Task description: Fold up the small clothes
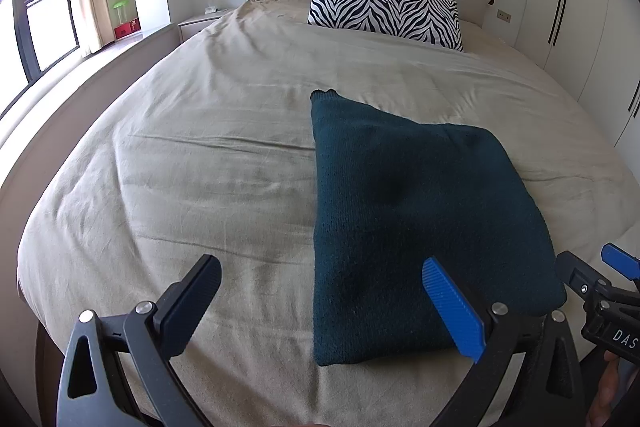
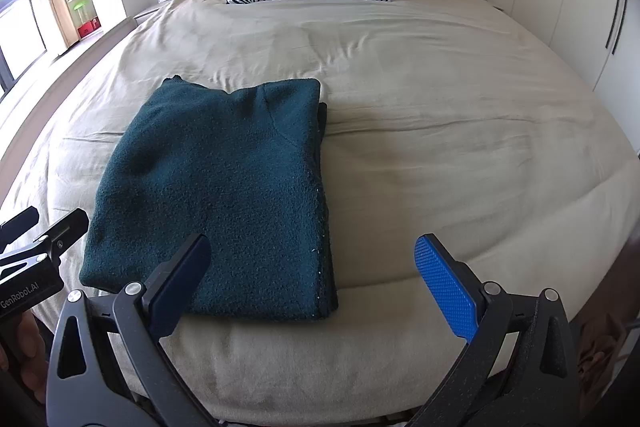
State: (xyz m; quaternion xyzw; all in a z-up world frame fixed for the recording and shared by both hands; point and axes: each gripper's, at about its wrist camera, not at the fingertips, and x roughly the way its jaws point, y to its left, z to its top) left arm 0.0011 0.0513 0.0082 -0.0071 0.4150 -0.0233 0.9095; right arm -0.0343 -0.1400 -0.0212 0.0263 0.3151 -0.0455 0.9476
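Left wrist view: your left gripper fingers spread wide, empty; right gripper likewise, above one folded sweater on the bed.

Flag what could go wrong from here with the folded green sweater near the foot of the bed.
1. The dark green sweater lies close to the bed's near edge; a nudge or pull toward the camera could slide it off.
2. Its layers on the right side sit unevenly stacked; grabbing only the top one may undo the fold.
3. Both the left gripper and right gripper are open and close together, so they might collide when reaching in.
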